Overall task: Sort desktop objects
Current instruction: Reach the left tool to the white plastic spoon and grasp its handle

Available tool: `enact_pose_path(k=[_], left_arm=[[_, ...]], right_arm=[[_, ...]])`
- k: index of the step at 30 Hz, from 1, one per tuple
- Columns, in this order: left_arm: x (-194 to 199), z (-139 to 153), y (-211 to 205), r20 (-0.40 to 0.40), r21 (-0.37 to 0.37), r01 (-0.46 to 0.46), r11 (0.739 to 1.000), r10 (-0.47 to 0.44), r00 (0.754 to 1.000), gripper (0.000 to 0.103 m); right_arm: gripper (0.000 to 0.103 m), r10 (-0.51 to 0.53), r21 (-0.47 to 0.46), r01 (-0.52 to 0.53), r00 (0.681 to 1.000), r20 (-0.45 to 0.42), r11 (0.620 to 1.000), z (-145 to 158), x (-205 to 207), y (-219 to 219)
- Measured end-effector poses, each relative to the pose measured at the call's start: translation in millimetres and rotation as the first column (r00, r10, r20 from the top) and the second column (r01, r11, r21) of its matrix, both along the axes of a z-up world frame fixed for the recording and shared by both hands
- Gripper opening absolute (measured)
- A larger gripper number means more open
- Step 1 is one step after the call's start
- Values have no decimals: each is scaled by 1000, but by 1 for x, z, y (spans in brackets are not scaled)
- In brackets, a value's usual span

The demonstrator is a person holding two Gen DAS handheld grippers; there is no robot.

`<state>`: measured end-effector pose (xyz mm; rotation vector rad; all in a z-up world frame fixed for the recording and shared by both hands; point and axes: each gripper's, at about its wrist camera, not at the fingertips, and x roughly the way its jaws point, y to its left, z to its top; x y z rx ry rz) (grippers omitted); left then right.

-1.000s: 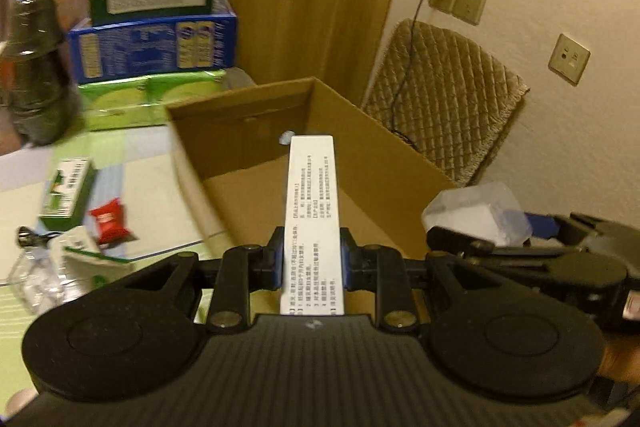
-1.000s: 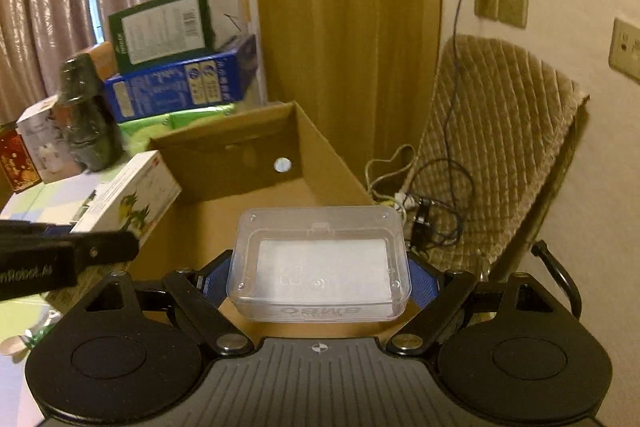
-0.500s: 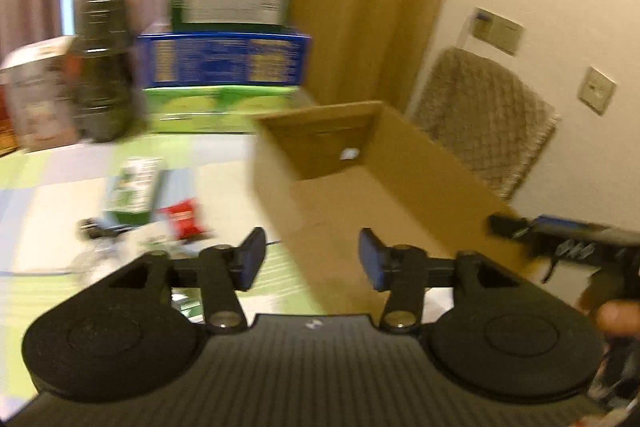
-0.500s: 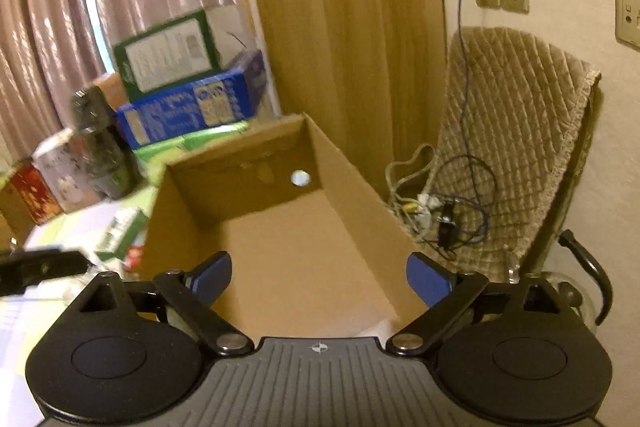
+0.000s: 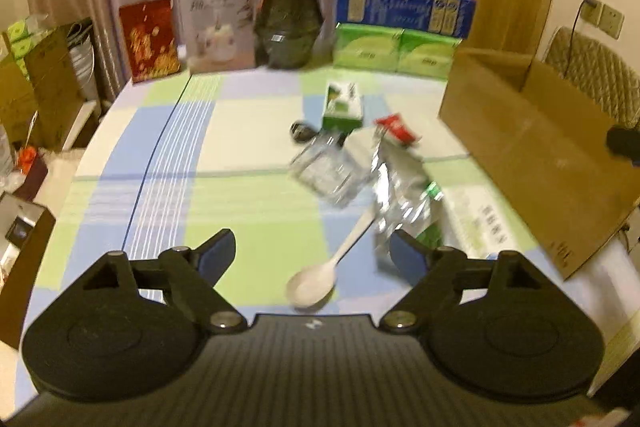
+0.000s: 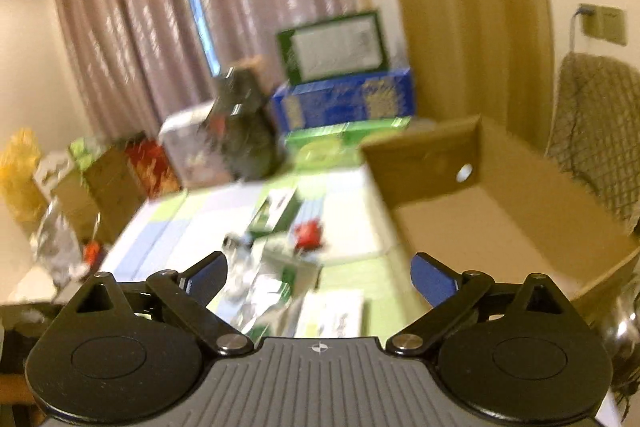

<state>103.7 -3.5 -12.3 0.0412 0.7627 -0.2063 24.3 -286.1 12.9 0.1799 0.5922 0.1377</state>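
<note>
My left gripper (image 5: 312, 253) is open and empty above the checked tablecloth (image 5: 248, 131). A white plastic spoon (image 5: 320, 275) lies just ahead of it. Behind the spoon lie a silver foil packet (image 5: 400, 195), a clear plastic container (image 5: 332, 171), a red packet (image 5: 394, 131), a small green box (image 5: 342, 105) and a flat white-green box (image 5: 484, 223). The open cardboard box (image 5: 532, 147) stands at the right. My right gripper (image 6: 320, 277) is open and empty, facing the same clutter (image 6: 280, 267) with the cardboard box (image 6: 500, 211) to its right.
Along the table's far edge stand a dark wrapped jar (image 5: 290, 7), a white box (image 5: 218, 23), a red box (image 5: 148, 39), green packs (image 5: 396, 53) and stacked blue and green cartons (image 5: 404, 7). A quilted chair (image 6: 600, 131) stands at the right.
Both grippers let go of their loads, the long white box and the clear lidded container, over the cardboard box. Both then swung left toward the table clutter with their jaws open.
</note>
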Motion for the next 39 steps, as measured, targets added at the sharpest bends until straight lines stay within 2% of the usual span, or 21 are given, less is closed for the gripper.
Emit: enact_pose_path(k=[4,8,11,18,21,23,30,36,38,39], left_arm=[[-3,-25,6,-28,-26,21,999,-22,999,83],[0,-44,5,-47,-24,46,999,-47,998,83],[8,-57,7,-68,5,56,998,-56,996,83],[25,-75,7,-85,79,112,991,-106,991,82],[30,-80,7,-88,96,149,984,-140,986,78],[32,-82,8,-92,100,165,981,-156,983,73],[34,-83,6,-92,85,188,979,-180,979,73],[33,-88,-2,-96,93,234,968,-225,970,65],[35,-92,-5,-107,98,239,966,-229,968,54],[36,-94,-6,-110,100,245,964,-234,966,52]], right_arm=[[97,8,-132,-15,999,-49,991,-49,5,25],[97,-10,-153,-9,993,-121,988,-86,16,21],[97,-8,-159,-13,991,-131,987,-99,20,21],[97,-26,-146,0,984,-176,989,-118,26,18],[97,-27,-132,4,984,-175,991,-119,26,19],[97,-24,-123,2,985,-171,992,-119,25,21],[97,-23,-141,0,987,-159,990,-123,29,30],[94,-40,-147,15,984,-172,989,-130,41,30],[88,-40,-139,15,982,-184,990,-132,44,30],[87,-40,-133,15,981,-189,991,-133,45,29]])
